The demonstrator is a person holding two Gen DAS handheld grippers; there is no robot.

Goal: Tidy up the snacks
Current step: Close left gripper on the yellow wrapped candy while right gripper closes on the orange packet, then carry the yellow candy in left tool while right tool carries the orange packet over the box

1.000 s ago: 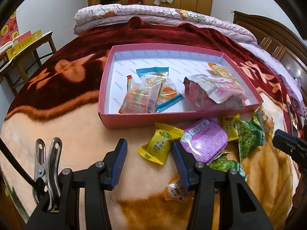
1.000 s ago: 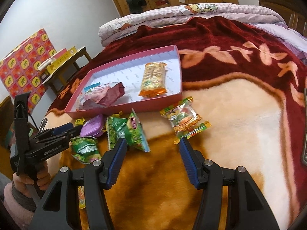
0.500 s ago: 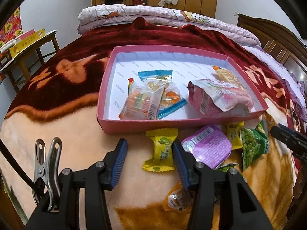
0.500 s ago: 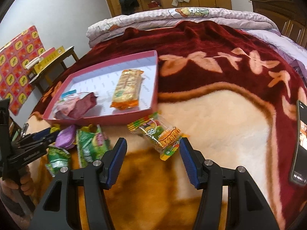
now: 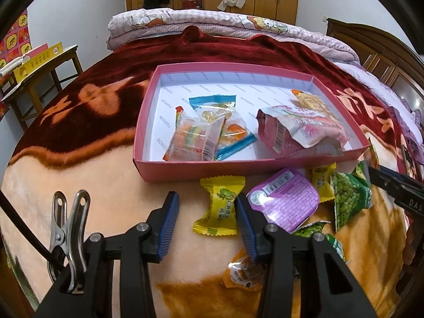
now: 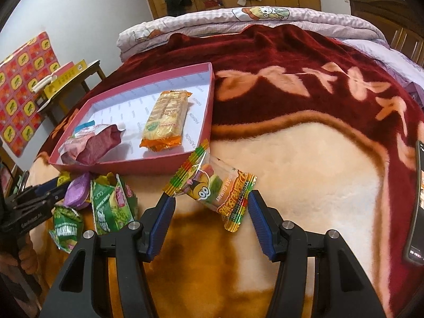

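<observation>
Left tool (image 5: 205,218) angled down over the bed (image 5: 79,185), jaws closing around the crinkly yellow candy wrapper (image 5: 221,206) without pressing it. Beyond lies the shallow pink cardboard box (image 5: 148,122), holding glossy packets. Right tool (image 6: 210,212) likewise angled down, jaws spread, the striped gummy packet (image 6: 212,185) between them on plush blanket, just outside the box.
</observation>
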